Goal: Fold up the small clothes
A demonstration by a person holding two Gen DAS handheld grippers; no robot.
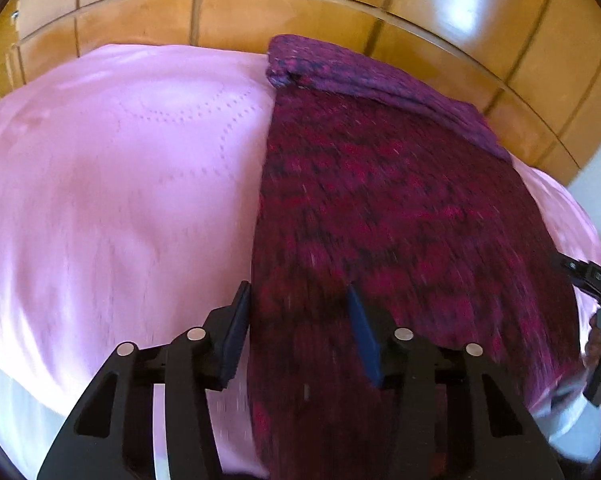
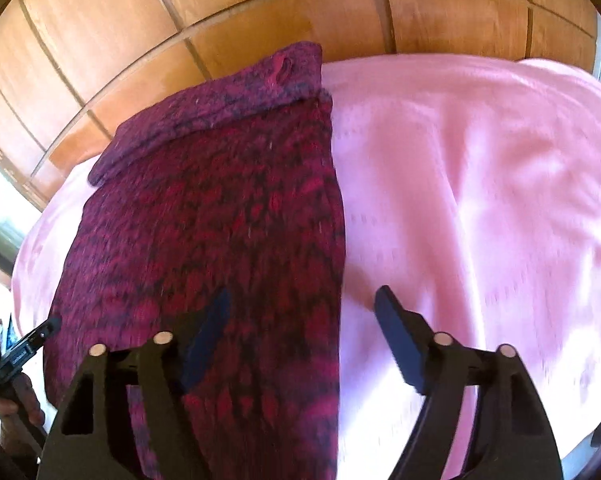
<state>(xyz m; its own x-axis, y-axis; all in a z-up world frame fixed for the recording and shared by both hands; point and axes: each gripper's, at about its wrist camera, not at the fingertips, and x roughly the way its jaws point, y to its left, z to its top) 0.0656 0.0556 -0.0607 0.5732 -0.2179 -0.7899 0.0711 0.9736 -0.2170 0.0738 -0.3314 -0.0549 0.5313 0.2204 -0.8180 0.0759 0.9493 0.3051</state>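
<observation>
In the left wrist view, the left gripper (image 1: 300, 300) hangs over the near end of the knit (image 1: 380, 208). Its fingers (image 1: 236, 332) are spread apart and grasp nothing. The left finger is at the left edge of the knit, the right finger is above the dark red cloth. The knit lies long and flat on the pink sheet (image 1: 120, 200), in the right half of the bed. At its far end a purple band (image 1: 380, 84) is folded across the cloth. Behind the bed there is a wood wall (image 1: 300, 8) with panels. At the right border a part of the right gripper (image 1: 592, 280) shows beside the knit; from here one cannot tell its state.

In the right wrist view, the right gripper (image 2: 304, 304) is above the right edge of the knit (image 2: 220, 220). Its fingers (image 2: 396, 328) are wide apart and hold nothing. The left finger is over the cloth, the right finger is over the sheet (image 2: 480, 180). Here the knit is in the left half of the bed, with the band (image 2: 220, 96) at the far end, near the wall (image 2: 260, 0). At the left border the left gripper (image 2: 24, 344) shows partly, just beside the knit.

The picture is a little blurred in both views.
</observation>
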